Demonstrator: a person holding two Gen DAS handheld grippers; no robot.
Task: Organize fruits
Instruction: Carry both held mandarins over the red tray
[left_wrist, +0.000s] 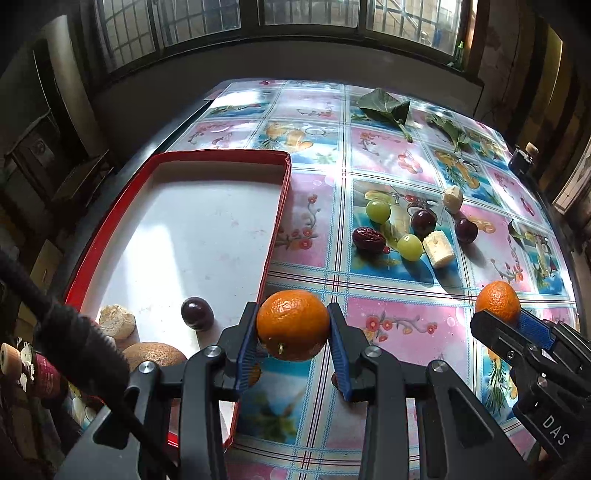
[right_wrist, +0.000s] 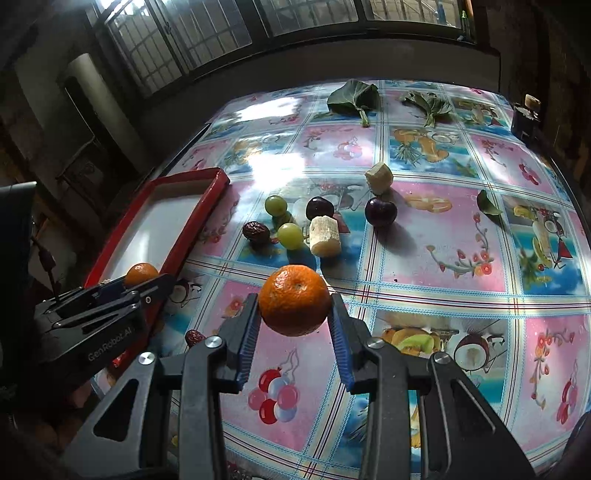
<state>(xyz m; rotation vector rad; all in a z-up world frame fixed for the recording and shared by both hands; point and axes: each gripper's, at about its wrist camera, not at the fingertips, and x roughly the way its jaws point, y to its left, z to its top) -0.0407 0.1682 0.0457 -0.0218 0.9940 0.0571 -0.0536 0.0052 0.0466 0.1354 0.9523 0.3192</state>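
Note:
My left gripper (left_wrist: 292, 332) is shut on an orange mandarin (left_wrist: 292, 324), held above the right rim of the red tray (left_wrist: 275, 229). My right gripper (right_wrist: 294, 317) is shut on a second mandarin (right_wrist: 294, 300) above the table; this gripper also shows in the left wrist view (left_wrist: 508, 321). In the tray lie a dark cherry (left_wrist: 197, 313), a pale piece (left_wrist: 117, 320) and a brown fruit (left_wrist: 155, 353). On the table lie two green grapes (left_wrist: 378, 210), (left_wrist: 410, 246), a red date (left_wrist: 368, 239), two dark cherries (left_wrist: 423, 220), (left_wrist: 466, 229) and two pale sugarcane chunks (left_wrist: 438, 249), (left_wrist: 453, 198).
Two green leaves (left_wrist: 386, 105), (left_wrist: 451, 131) lie at the table's far side. A small dark bottle (left_wrist: 521, 157) stands at the far right edge. Another red date (right_wrist: 194, 336) lies near the tray's corner. A small leaf (right_wrist: 488, 204) lies right of the fruits. A window wall runs behind the table.

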